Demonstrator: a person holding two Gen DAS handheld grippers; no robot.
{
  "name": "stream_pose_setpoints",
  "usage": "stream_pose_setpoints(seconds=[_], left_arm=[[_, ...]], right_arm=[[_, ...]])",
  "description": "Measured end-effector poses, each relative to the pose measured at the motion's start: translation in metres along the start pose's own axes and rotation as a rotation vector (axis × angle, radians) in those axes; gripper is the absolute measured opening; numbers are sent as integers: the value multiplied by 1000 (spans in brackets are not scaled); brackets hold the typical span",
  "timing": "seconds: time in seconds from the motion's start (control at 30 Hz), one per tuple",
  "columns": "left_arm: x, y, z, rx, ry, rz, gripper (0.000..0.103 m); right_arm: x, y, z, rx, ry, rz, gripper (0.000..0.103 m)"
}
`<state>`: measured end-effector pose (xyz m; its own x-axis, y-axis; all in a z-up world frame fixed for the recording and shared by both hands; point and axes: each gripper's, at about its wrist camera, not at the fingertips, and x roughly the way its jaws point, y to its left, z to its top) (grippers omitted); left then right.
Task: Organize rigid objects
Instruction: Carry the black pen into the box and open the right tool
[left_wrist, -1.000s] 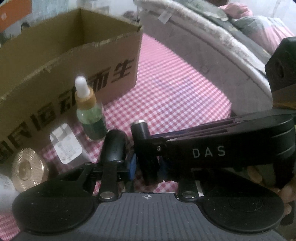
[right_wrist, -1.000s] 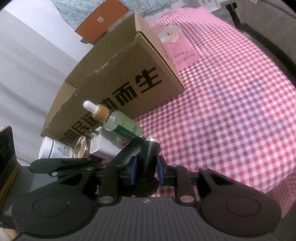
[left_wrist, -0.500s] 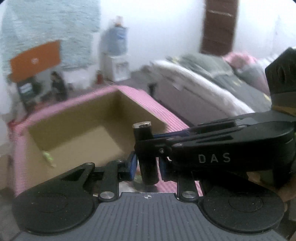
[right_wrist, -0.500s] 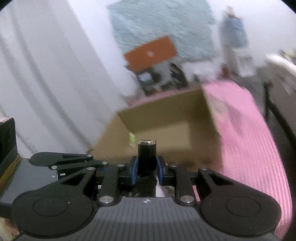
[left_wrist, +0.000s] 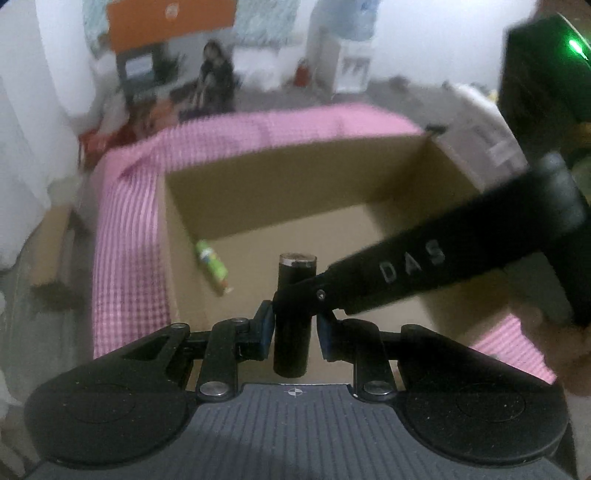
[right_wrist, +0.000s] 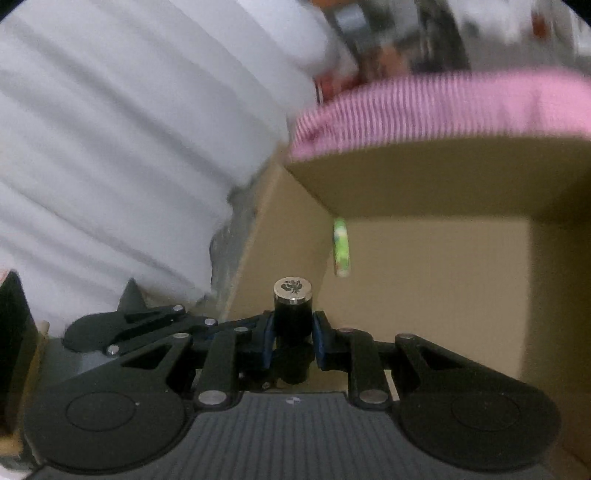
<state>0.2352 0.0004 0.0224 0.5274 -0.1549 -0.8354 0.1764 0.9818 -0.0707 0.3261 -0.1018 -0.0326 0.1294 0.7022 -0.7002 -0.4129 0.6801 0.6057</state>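
**A:** Since a second ago I've swung both grippers off the checked cloth, where the dropper bottle and the other small things stood, to above the open box (left_wrist: 258, 192). Its printed side has gone from view and I now look down into it.

**B:** Any writing left to read?

**A:** Only "DAS", in white on the right gripper's arm, which crosses the left view from the right. The tube's (left_wrist: 292, 314) silver cap carries a dark flower-like mark in the right view; I can't make out more.

**B:** How are the hands posed?

**A:** Both tools tilt down toward the box floor. A bit of a hand (left_wrist: 565, 347) shows at the right edge of the left view, under the right tool.

**B:** And the claws?

**A:** The left gripper (left_wrist: 291, 328) and the right gripper (right_wrist: 293, 341) are both nearly together, blue pads clamped on the same black tube, which stands upright over the box. A green tube (right_wrist: 341, 246) lies on the box floor by its left wall.
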Motion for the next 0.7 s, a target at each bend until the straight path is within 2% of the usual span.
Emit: stream_pose_setpoints(seconds=[0.17, 0.3, 0.33, 0.37, 0.4, 0.47, 0.5, 0.7], left_arm=[[5, 13, -12, 3, 24, 22, 27], [2, 18, -13, -14, 21, 2, 36], [0, 18, -14, -18, 15, -2, 41], [-4, 18, -15, -22, 3, -4, 51], [-8, 17, -17, -23, -13, -6, 54], [-15, 15, -19, -21, -44, -19, 70], [-22, 13, -21, -13, -72, -21, 72], [-62, 0, -32, 14, -216, -43, 80]], right_arm=[[48, -18, 29, 43, 165, -11, 25], [66, -17, 40, 46, 212, -31, 26], [68, -17, 43, 45, 213, -32, 26], [69, -17, 45, 46, 207, -30, 27], [69, -17, 47, 44, 202, -32, 32], [66, -8, 46, 45, 174, -40, 43], [59, -7, 43, 43, 160, -39, 48], [8, 1, 34, 16, 44, -12, 50]])
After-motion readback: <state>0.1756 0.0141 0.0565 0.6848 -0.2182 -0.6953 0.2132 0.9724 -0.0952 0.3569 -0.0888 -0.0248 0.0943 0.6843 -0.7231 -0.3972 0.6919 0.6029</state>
